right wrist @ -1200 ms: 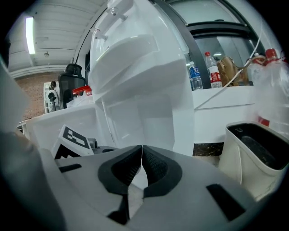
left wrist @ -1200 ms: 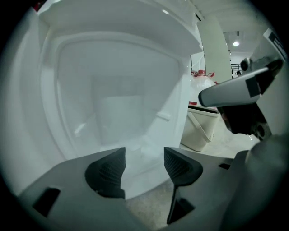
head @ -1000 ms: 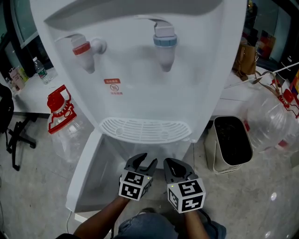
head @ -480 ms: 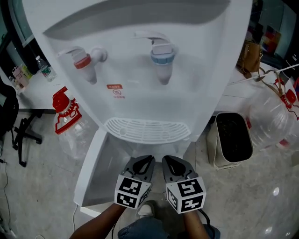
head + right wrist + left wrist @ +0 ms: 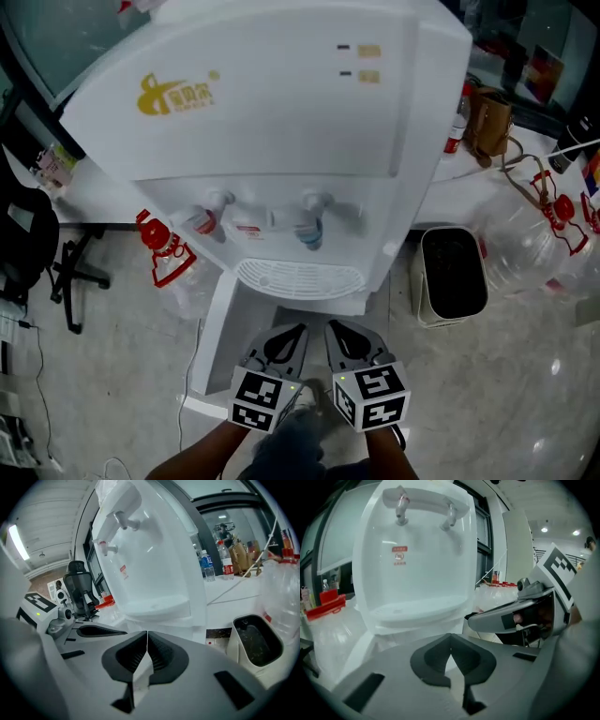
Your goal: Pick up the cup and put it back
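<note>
Tools are side by side low in the head view, in front of a white water dispenser (image 5: 272, 122) that stands on the floor (image 5: 112, 375). The left tool (image 5: 286, 336) has its jaws pressed together with nothing between them, as the left gripper view shows. The right tool (image 5: 349, 336) also has its jaws together and is empty. Both point toward the drip tray (image 5: 300, 278) of the dispenser, which is under the red tap (image 5: 202, 221) and the blue tap (image 5: 309, 230). A pale bin (image 5: 452, 277) stands on the floor just beside the right side of the dispenser. A clear bottle with a red cap (image 5: 167, 253) stands at the left side. Where the cup is, I cannot tell from any view.
</note>
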Available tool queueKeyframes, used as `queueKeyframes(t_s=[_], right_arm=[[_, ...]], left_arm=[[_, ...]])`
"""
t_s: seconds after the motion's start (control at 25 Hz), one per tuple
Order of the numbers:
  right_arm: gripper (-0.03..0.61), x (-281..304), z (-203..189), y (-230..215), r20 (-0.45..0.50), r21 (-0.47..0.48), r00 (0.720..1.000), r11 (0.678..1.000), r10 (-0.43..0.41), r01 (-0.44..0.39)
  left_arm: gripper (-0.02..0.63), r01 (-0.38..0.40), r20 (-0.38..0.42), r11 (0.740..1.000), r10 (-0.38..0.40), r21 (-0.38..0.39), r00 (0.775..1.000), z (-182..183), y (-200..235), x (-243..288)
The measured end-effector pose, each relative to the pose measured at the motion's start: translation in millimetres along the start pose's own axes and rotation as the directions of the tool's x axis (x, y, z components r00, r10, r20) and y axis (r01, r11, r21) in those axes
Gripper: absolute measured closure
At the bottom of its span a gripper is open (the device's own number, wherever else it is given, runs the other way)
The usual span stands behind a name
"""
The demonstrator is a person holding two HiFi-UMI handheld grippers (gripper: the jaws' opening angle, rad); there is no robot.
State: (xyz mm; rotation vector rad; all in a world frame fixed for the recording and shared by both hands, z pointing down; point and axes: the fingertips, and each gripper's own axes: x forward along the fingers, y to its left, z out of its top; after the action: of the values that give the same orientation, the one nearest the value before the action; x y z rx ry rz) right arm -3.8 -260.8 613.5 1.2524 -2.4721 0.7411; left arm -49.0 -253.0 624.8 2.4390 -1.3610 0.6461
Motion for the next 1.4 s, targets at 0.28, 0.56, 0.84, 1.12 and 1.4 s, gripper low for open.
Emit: queueKeyframes(t_s=[0.28, 0.56, 0.84, 1.12, 1.4], right_arm=[[0.557, -62.7, 80.0, 39.1, -0.025, -0.001, 0.999, 1.000, 0.022, -0.022], [0.557, -143.9, 173.9, 82.7, -0.020, -0.051, 1.000, 0.998, 0.023, -0.024], [0.557, -221.7, 255.6, 132.2, 0.015, -0.101, 0.999, 0.994, 0.032, -0.031], [0.557, -287.4, 303.6, 185.4, 0.049, -0.164, 0.998, 0.986, 0.042, -0.033], [0.557, -343.5, 313.3, 226.6, 0.079, -0.183, 0.996, 0.983, 0.043, -0.028]], left_arm=[[0.603, -0.023, 0.012, 0.999, 0.023, -0.035, 1.000, 98.3, -13.3, -61.2], [0.603, -0.032, 0.031, 0.998, 0.033, -0.047, 0.999, 200.5, -39.1, -136.6], [0.603, -0.079, 0.046, 0.995, 0.081, -0.058, 0.996, 279.7, -58.1, -217.8], [0.603, -0.100, 0.074, 0.991, 0.106, -0.087, 0.992, 324.8, -85.2, -284.7], [0.603, -0.093, 0.112, 0.990, 0.105, -0.103, 0.988, 342.0, -115.8, -342.9]])
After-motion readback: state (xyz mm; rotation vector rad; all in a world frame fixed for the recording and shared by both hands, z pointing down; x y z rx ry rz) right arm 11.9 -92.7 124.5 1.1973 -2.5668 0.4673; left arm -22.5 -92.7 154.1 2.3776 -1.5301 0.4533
